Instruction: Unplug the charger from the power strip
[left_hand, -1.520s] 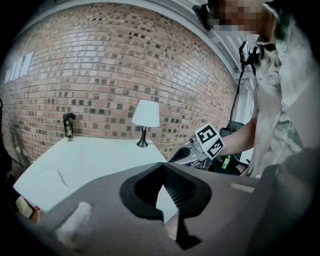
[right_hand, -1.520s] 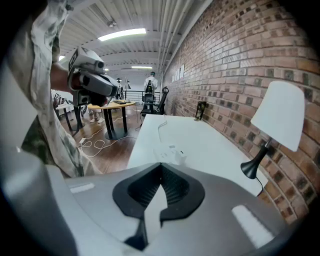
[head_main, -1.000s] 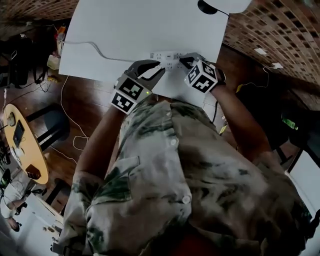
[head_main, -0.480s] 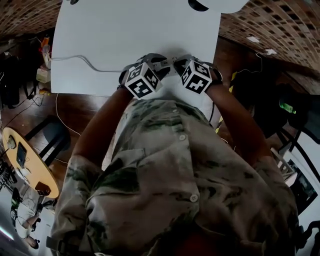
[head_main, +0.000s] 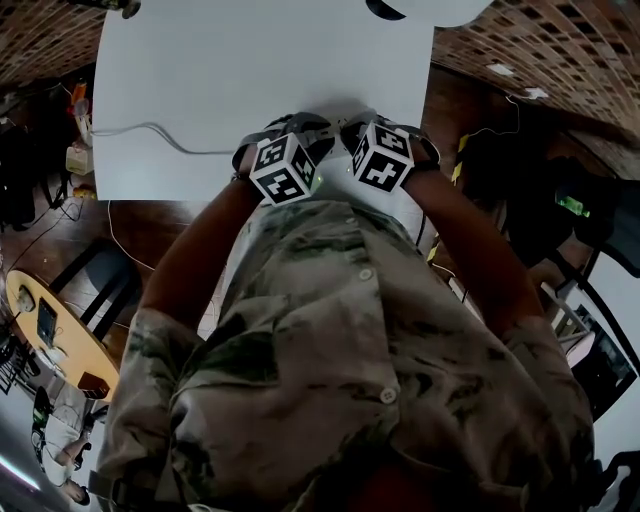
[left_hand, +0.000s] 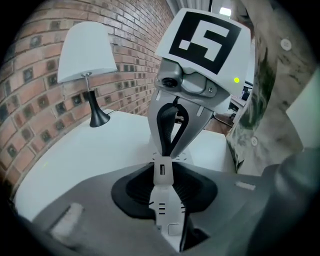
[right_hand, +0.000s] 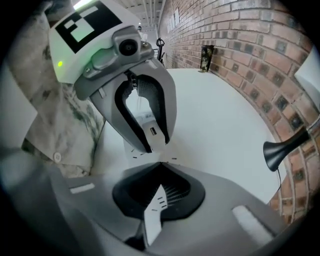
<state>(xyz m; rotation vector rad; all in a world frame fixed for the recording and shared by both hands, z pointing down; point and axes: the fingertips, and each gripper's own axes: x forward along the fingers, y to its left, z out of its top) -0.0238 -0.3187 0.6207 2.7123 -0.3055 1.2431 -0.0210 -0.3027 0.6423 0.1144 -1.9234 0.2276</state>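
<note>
Left tongs (left_hand: 161, 167) clenched on the white power strip (left_hand: 164, 210), low centre of the left gripper view. Right tongs (right_hand: 159, 165) clenched on a white sliver, the charger (right_hand: 153, 215), low centre of the right gripper view. In the head view, both tongs sit nose to nose at upper centre on the white counter (head_main: 220, 70). A cord (head_main: 150, 128) trails off to the left edge.

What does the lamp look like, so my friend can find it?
Look at the white table beside the brick wall. Close to the wall stands the lamp. Nothing else on the table looks like it: a white shade on a thin black stem with a flared black foot.
</note>
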